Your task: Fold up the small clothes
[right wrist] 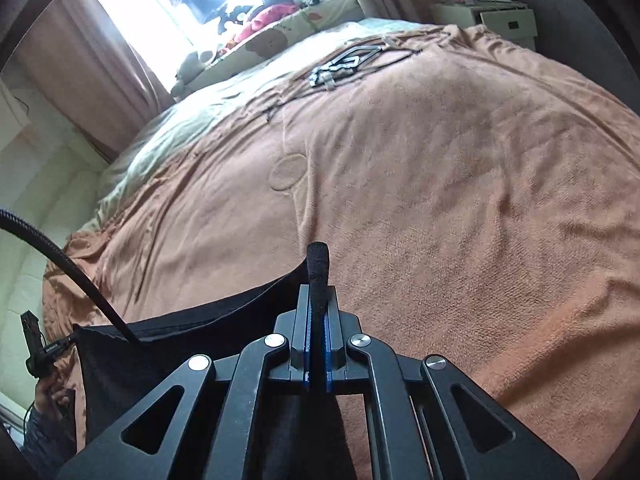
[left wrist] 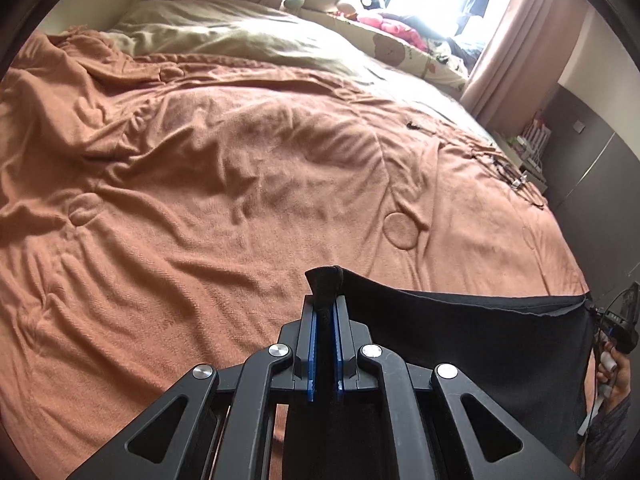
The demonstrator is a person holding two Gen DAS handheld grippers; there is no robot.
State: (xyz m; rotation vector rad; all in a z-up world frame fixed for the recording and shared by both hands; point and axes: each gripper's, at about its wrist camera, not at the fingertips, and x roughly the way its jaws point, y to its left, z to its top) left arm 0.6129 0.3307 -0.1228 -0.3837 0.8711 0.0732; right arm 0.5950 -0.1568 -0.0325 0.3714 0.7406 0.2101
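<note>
Garment, one: a single black cloth (left wrist: 472, 344) stretched in the air between my two grippers, above the near part of the bed. My left gripper (left wrist: 325, 308) is clenched on one bunched corner of it, a dark tuft sticking out past the blue-lined fingers; my right gripper (right wrist: 318, 312) is clamped on the opposite corner in the same way. In the left wrist view the upper edge of the cloth runs taut from the left jaws toward my right hand (left wrist: 612, 368) at the frame's edge; in the right wrist view the same edge runs off toward my left hand (right wrist: 50, 392). Below lies one orange blanket (left wrist: 224, 184), rumpled, covering most of the bed, with one pale beige duvet (left wrist: 240, 36) beyond it toward the window. Two pink curtains (left wrist: 516, 36) frame the bright window, and several soft toys (left wrist: 320, 0) sit along the sill; I cannot count them exactly. One tangle of metal parts and cables (right wrist: 344, 64) rests on the blanket's far side.
</note>
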